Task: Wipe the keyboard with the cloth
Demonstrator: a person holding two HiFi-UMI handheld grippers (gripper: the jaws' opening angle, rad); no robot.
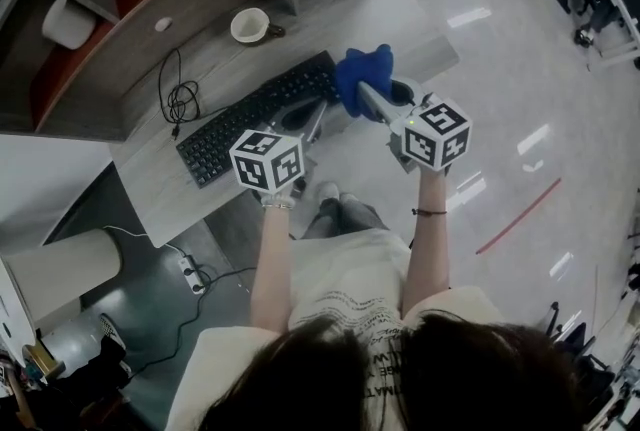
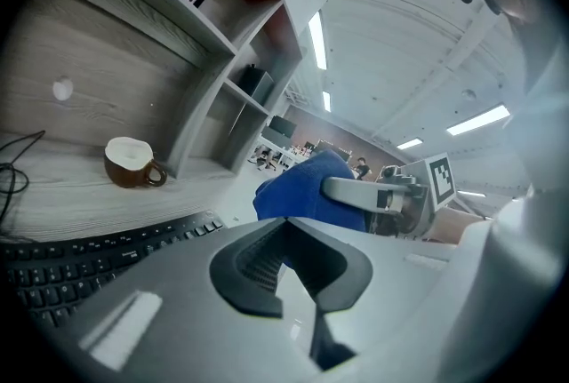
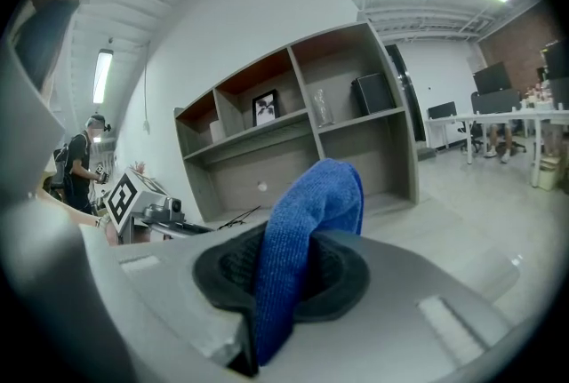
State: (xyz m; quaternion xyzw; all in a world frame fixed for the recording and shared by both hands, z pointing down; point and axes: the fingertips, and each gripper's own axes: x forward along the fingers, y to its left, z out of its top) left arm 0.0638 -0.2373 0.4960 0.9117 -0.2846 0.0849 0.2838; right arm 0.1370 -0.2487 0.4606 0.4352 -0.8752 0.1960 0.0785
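Right gripper view: right gripper's point(image 3: 281, 273) fingers tight on cloth point(image 3: 313, 195); left gripper's point(image 2: 289, 270) fingers together, empty, near keyboard point(image 2: 80, 261).

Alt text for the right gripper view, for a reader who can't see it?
The right gripper has its jaws shut on a blue cloth that stands up between them. Behind are a grey shelf unit and, at left, the left gripper.

Keyboard point(image 1: 255, 119): one. Cloth point(image 1: 362, 71): one, at the keyboard's right end. Cup point(image 1: 250, 25): one, behind the keyboard. Cable point(image 1: 178, 99): one, behind the keyboard. Grippers: two, left gripper point(image 1: 312, 119) and right gripper point(image 1: 366, 99), both near the keyboard's right end.
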